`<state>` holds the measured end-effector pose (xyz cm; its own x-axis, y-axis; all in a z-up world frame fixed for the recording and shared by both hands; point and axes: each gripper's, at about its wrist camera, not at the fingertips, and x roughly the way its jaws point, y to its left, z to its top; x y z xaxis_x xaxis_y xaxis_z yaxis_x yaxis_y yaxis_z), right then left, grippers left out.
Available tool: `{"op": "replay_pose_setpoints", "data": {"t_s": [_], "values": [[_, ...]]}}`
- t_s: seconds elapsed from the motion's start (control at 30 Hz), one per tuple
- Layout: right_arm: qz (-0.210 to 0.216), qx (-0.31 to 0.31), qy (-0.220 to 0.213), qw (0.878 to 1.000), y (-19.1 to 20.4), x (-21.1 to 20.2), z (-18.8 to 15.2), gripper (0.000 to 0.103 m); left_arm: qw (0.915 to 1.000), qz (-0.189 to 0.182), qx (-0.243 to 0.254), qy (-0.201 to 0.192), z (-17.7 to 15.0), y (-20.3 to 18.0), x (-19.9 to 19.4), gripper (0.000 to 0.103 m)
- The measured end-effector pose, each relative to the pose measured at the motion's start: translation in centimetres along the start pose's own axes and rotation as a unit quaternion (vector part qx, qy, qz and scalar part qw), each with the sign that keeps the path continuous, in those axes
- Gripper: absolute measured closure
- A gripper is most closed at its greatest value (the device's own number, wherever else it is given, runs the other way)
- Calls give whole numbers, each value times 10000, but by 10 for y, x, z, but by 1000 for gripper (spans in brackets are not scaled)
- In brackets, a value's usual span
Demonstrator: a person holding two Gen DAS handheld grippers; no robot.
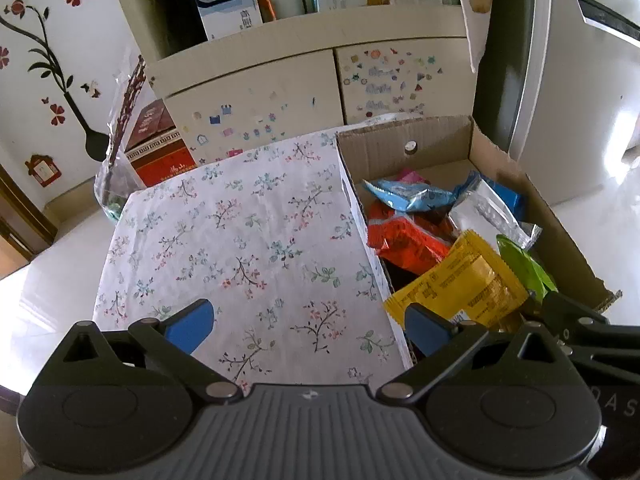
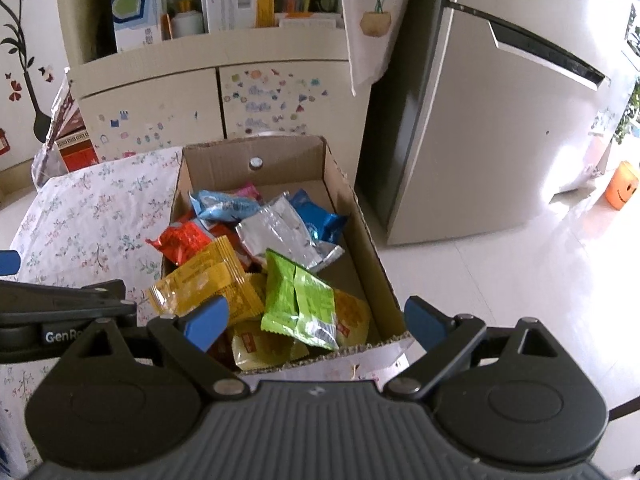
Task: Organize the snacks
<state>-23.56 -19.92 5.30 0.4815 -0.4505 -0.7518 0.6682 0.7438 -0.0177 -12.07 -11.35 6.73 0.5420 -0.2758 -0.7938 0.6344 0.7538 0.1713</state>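
Observation:
An open cardboard box [image 2: 372, 248] holds several snack packets: yellow [image 2: 204, 280], green [image 2: 298, 302], red [image 2: 182, 242], silver [image 2: 280, 232] and blue [image 2: 320, 216]. The box [image 1: 560, 232] also shows in the left wrist view at the right, with the yellow packet [image 1: 460, 284] and red packet [image 1: 404, 240]. My left gripper [image 1: 310, 322] is open and empty, above the floral cloth [image 1: 240, 240] at the box's left wall. My right gripper [image 2: 316, 320] is open and empty, just above the box's near edge.
The floral cloth [image 2: 92, 216] covers the table left of the box. A glass vase [image 1: 112, 184] and a red carton [image 1: 160, 152] stand at the table's far left. A cream cabinet [image 2: 216, 92] and a fridge [image 2: 500, 120] stand behind.

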Motion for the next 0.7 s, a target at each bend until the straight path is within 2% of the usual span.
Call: {"op": "replay_pose_setpoints", "data": {"t_s": [0.7], "values": [[-87,-155,178,9997,5,2,0,8,9997,119,149,164,-1,-1,2,0]]}}
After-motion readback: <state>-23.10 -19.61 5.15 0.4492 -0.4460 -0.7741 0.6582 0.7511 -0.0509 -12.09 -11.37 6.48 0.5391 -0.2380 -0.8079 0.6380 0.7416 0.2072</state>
